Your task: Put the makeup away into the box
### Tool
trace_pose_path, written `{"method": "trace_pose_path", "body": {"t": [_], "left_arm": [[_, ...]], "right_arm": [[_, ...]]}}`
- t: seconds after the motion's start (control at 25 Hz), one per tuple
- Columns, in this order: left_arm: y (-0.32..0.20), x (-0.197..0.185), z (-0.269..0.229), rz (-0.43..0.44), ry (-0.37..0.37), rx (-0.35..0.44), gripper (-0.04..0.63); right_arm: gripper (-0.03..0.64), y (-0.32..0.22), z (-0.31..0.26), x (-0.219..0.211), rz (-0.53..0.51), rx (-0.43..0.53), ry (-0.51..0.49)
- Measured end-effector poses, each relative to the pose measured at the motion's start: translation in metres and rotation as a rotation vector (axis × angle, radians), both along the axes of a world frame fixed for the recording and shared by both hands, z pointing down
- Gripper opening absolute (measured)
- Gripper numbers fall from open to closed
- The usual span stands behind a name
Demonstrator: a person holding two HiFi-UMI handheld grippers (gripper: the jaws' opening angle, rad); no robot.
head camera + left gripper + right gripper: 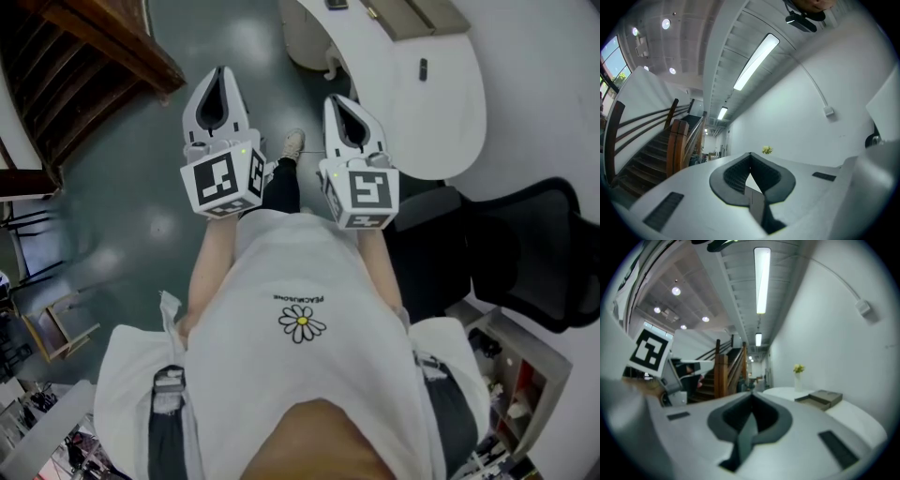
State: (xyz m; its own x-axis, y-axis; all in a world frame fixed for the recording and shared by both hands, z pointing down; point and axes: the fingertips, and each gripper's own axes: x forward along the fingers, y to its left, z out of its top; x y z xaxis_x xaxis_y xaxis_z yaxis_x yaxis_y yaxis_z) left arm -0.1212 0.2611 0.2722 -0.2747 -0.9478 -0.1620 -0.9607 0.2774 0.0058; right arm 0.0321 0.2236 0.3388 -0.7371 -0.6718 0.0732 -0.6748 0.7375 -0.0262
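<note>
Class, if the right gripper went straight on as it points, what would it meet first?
Probably nothing near: the right gripper aims down the corridor, between the stair post and the white table; depth is unclear.

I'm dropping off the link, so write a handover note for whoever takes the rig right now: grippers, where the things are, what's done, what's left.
Left gripper: shut, nothing between the jaws.
Right gripper: shut, nothing between the jaws, side by side with the left.
Box: on the white table ahead and to the right, near a vase of flowers. Neither gripper is over the table.
Makeup: none shows in any view.
Done: cannot tell, since the inside of the box is not visible.
Left: find the makeup, carry it to the box and put it in.
</note>
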Motion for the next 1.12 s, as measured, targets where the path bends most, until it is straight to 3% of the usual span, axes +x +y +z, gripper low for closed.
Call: {"method": "trace_pose_path", "body": {"t": [0.28,0.56,1.12], "left_arm": [[-0.041,-0.011,0.003,0.044,0.006,0.019,0.020],[-0.108,-0.042,0.022,0.076,0.038,0.002,0.020],[-0.278,-0.099,0.026,0.201,0.022,-0.022,0.021]], "right_arm": [[0.029,-0.037,-0.007,-0.016,0.022,0.034,0.008],[0.029,-0.091,0.014,-0.053,0.037,0.010,0.063],[0.030,-0.261,0.006,-0.114,0.161,-0.044,0.080]]}}
